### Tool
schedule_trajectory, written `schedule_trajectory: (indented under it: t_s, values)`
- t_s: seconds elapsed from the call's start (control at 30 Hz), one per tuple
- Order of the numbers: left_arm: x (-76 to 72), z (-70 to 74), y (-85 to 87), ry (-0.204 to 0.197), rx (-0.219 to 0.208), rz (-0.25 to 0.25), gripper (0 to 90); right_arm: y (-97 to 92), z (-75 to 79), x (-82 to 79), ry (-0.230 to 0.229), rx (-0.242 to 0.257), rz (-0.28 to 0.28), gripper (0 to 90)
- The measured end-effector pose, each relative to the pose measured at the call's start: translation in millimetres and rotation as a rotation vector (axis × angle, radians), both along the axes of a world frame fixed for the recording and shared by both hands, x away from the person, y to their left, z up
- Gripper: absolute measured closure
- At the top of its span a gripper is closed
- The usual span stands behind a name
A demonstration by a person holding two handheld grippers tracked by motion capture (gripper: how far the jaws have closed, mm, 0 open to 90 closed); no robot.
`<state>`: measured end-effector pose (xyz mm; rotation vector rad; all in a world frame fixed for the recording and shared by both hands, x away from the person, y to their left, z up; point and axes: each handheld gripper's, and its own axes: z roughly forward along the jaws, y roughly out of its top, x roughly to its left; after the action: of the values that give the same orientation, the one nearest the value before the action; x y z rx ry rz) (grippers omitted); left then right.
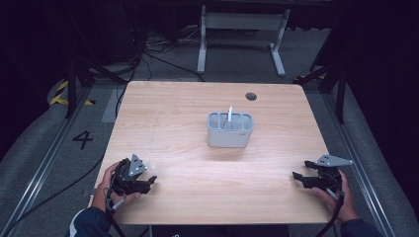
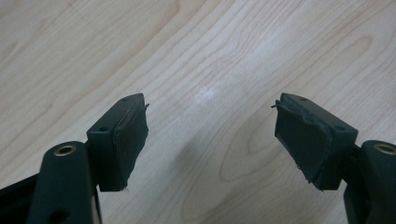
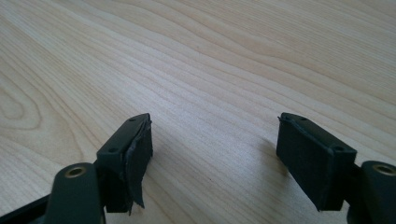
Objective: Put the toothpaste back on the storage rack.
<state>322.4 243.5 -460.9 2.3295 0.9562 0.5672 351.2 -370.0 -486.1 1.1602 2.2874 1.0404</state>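
The wooden table [image 1: 188, 187] lies bare across most of its top — broad free lanes run along the near edge and down both sides. One obstacle stands in the way: a grey compartmented holder [image 1: 230, 130], just beyond the centre, with a white stick [image 1: 229, 116] poking up out of it. The left gripper [image 1: 146, 180] and right gripper [image 1: 300, 176] sit at the near corners, well apart from it — nothing lies between them. A dark round hole [image 1: 251, 96] marks the far right.
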Motion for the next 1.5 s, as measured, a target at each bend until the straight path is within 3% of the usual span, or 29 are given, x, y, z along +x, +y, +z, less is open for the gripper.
schedule_trajectory:
  t_s: [0.07, 0.47, 0.53, 0.63, 0.67, 0.7, 1.5]
  values:
    - [-1.8, -0.8, 4.1, 0.023, 0.002, 0.003, 25.8, 0.2, 0.1, -0.2, 0.000, 0.000, 0.001, 27.7]
    - [-13.7, -12.3, 30.6, 0.068, -0.097, 0.083, 25.1, -0.2, -0.1, 0.5, 0.004, -0.001, -0.002, 26.9]
    - [-15.5, -12.7, 37.8, 0.070, -0.102, 0.089, 24.4, -0.1, -0.1, 0.5, 0.003, -0.001, -0.002, 26.9]
    - [-19.0, -17.2, 48.6, 0.075, -0.163, 0.125, 22.8, -0.1, -0.1, 0.4, 0.003, -0.002, -0.002, 26.9]
    - [-19.0, -17.2, 48.6, 0.075, -0.163, 0.125, 21.7, -0.1, -0.1, 0.4, 0.003, -0.002, -0.002, 26.9]
    - [-21.5, -20.1, 53.4, 0.052, -0.180, 0.130, 20.6, -0.1, -0.1, 0.4, 0.003, -0.002, -0.002, 26.9]
    - [-22.4, -20.8, 51.6, 0.049, -0.180, 0.147, 18.0, -0.2, -0.2, 0.7, 0.005, -0.001, -0.004, 26.2]
